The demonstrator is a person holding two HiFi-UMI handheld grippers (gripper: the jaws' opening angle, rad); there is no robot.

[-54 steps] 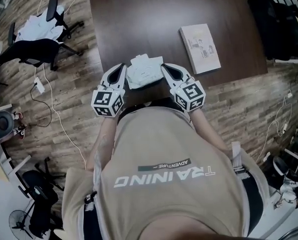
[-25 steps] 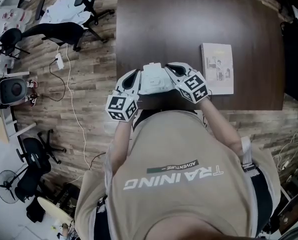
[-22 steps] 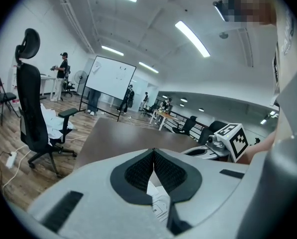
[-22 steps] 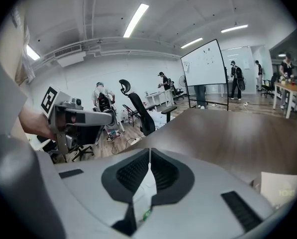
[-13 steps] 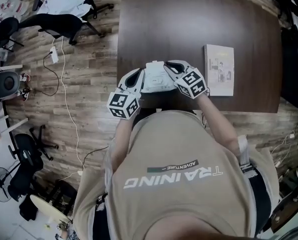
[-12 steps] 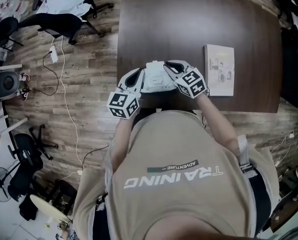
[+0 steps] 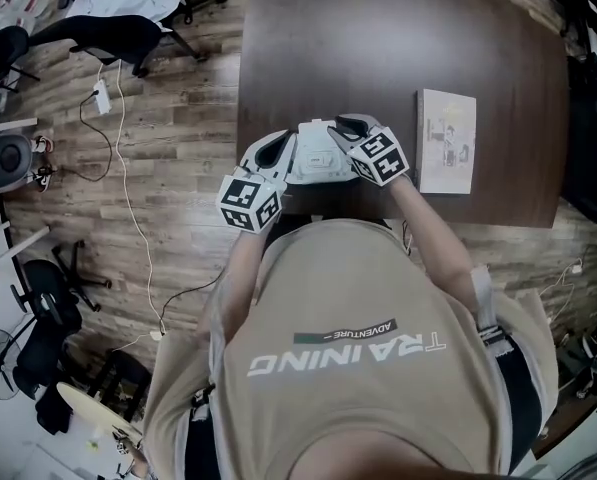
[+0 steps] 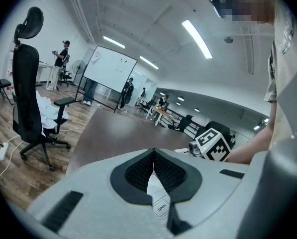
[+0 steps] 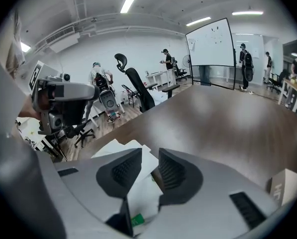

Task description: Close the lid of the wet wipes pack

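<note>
**Wet wipes pack (image 7: 318,156) at the near edge of the counter (image 7: 378,48)**

The left tool (image 7: 286,148) has its jaws pinched together on the pack's left end. The right tool (image 7: 346,125) sits at the pack's right side, jaws a little apart, with white wrapper showing in the gap but not gripped.

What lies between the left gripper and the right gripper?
The wet wipes pack lies between the left gripper and right gripper; the head view shows it.
</note>
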